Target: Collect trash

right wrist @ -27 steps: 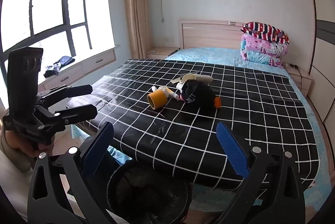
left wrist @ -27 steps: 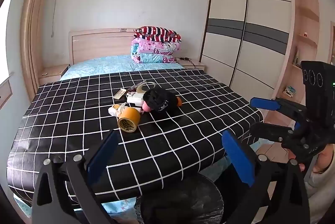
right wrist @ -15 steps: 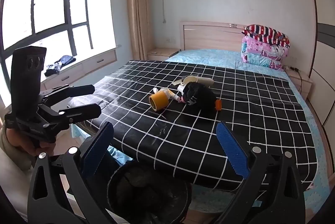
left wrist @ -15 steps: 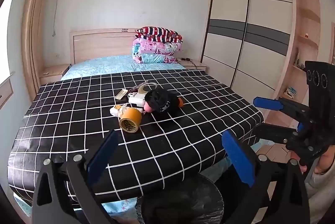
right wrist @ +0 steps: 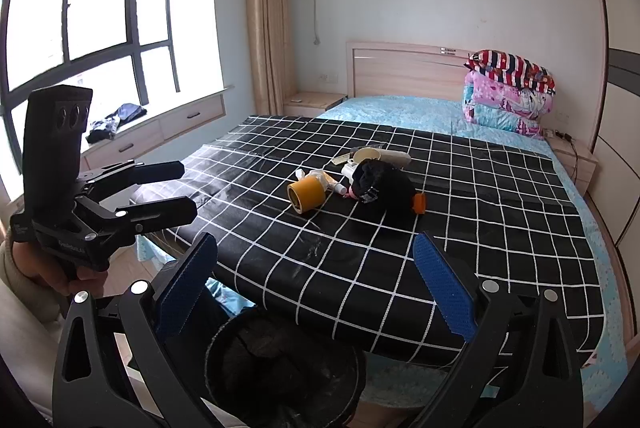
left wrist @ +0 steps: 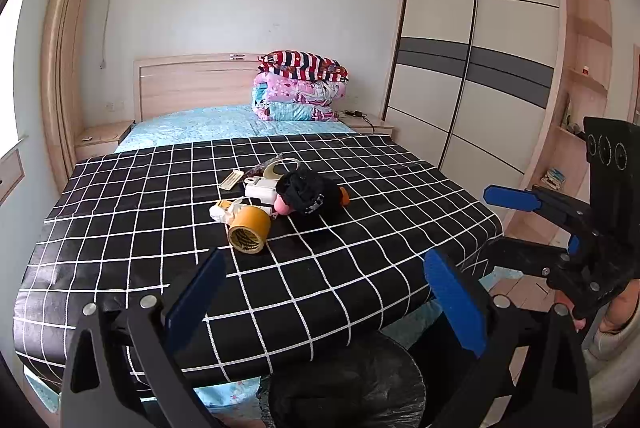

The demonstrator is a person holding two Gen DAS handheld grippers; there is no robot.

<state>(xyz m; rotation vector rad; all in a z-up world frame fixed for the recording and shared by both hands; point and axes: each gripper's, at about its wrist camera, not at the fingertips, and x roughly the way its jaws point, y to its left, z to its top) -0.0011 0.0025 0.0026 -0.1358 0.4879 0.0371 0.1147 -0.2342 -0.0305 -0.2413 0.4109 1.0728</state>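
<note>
A pile of trash lies mid-bed on the black checked sheet: a yellow tape roll, a crumpled white wrapper, a white box, a black cloth lump with an orange piece beside it. A bin lined with a black bag stands at the bed's foot, below both grippers. My left gripper and right gripper hover short of the bed edge, both open and holding nothing, well back from the pile.
Folded quilts are stacked by the headboard. A wardrobe stands on the right, and a window seat with dark clothes on it on the left. Bedside tables flank the bed. A hand holds the left gripper.
</note>
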